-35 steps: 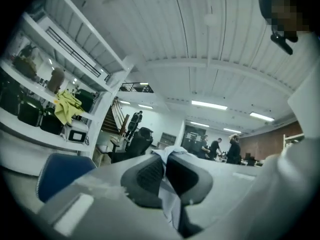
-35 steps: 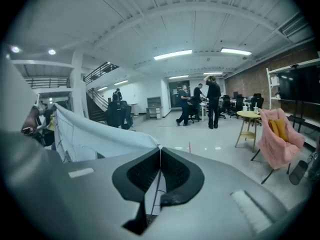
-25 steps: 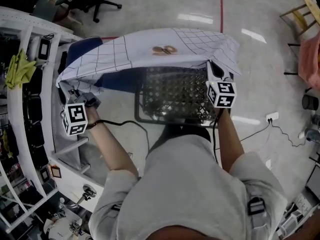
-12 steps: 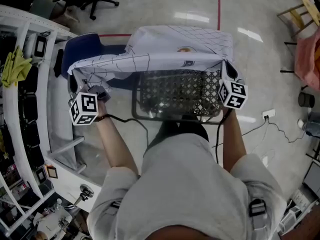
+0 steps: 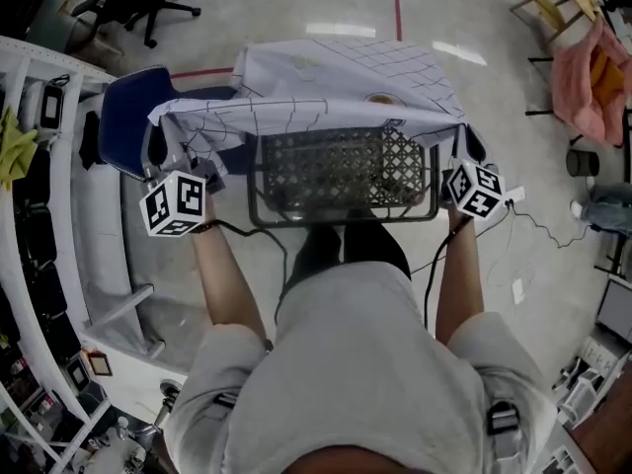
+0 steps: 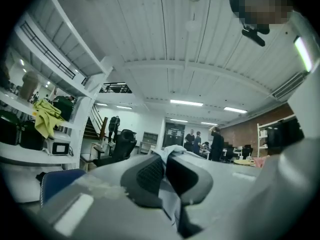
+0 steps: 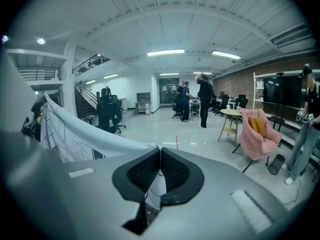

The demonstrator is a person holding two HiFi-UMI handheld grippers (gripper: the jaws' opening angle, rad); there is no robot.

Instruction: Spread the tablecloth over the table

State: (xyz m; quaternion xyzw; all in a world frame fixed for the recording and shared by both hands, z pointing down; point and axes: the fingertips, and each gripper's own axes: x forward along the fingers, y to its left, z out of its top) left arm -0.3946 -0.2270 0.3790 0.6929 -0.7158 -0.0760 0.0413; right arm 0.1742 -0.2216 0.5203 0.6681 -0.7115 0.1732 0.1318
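Head view: holds a white, grid-lined tablecloth [image 5: 336, 87] stretched in the air between the left gripper [image 5: 200, 173] and the right gripper [image 5: 460, 152]. Spans the far side of a black mesh tabletop [image 5: 341, 176], with the near mesh bare. Droops and bunches at the left end, with a blue chair [image 5: 123, 117] showing beneath it. Takes in white shelving [image 5: 59, 215] down the left edge and a cable [image 5: 553, 240] on the floor at right.

Left gripper view: looks roughly level into a large hall. Shows the dark fingers [image 6: 145, 176] pressed together on a fold of the tablecloth [image 6: 171, 150], white fabric bulging just past the tips and pinched down through the slit.

Right gripper view: shows the fingers [image 7: 142, 171] closed tight on the cloth's edge, a strip of it caught in the seam. Draws the tablecloth [image 7: 85, 136] leftward from the tips as a taut band with printed lines. Takes in a pink chair [image 7: 257, 134] and a small round table [image 7: 230, 113] on the floor beyond.
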